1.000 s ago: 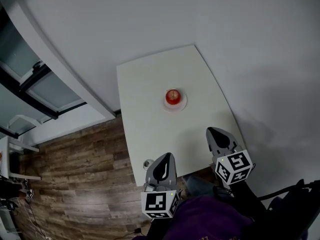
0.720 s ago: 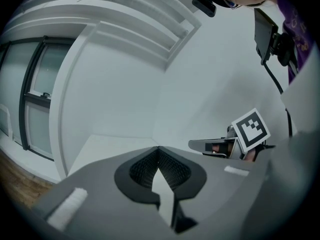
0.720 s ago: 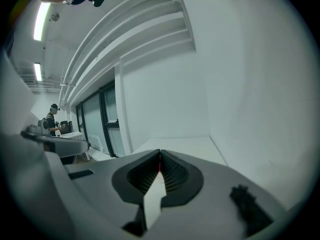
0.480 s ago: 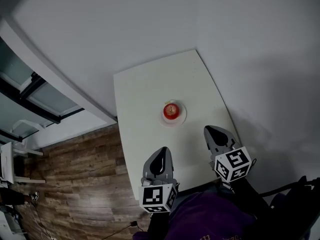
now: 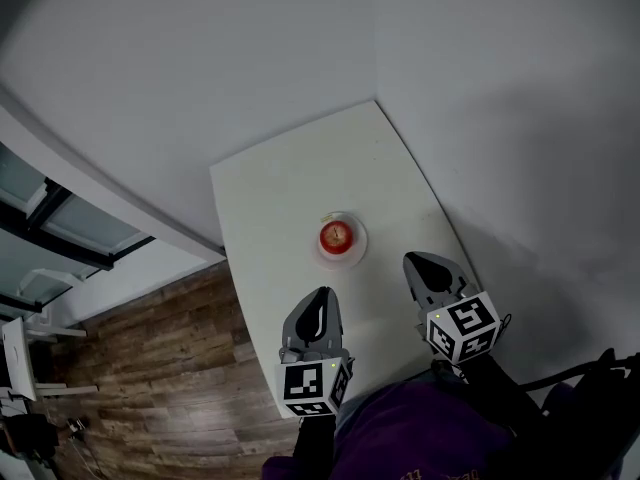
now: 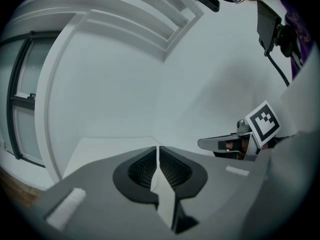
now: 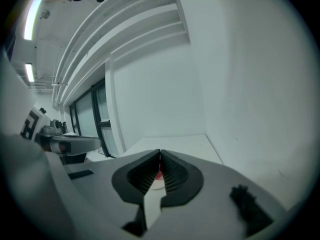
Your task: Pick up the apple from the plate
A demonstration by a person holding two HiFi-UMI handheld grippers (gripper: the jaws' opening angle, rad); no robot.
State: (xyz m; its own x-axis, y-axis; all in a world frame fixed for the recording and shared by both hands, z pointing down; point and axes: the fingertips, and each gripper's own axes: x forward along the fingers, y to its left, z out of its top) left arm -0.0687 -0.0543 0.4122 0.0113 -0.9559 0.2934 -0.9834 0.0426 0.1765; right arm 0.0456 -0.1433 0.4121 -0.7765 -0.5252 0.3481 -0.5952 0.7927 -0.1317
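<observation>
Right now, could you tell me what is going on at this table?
A person holds a two-jaw gripper in each hand above the near end of a white table. A red apple sits on a small white plate near the table's middle. The left gripper and the right gripper are both shut and empty, short of the plate and touching nothing. The right one points toward the apple. The pick has not yet begun.

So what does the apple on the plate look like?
The apple is round and red, with a lighter patch on top. It is too small in the picture to show a stem. It sits in the middle of a small white plate, which stands on a white table. Only the plate touches it. It looks whole, with no bite or cut showing.
</observation>
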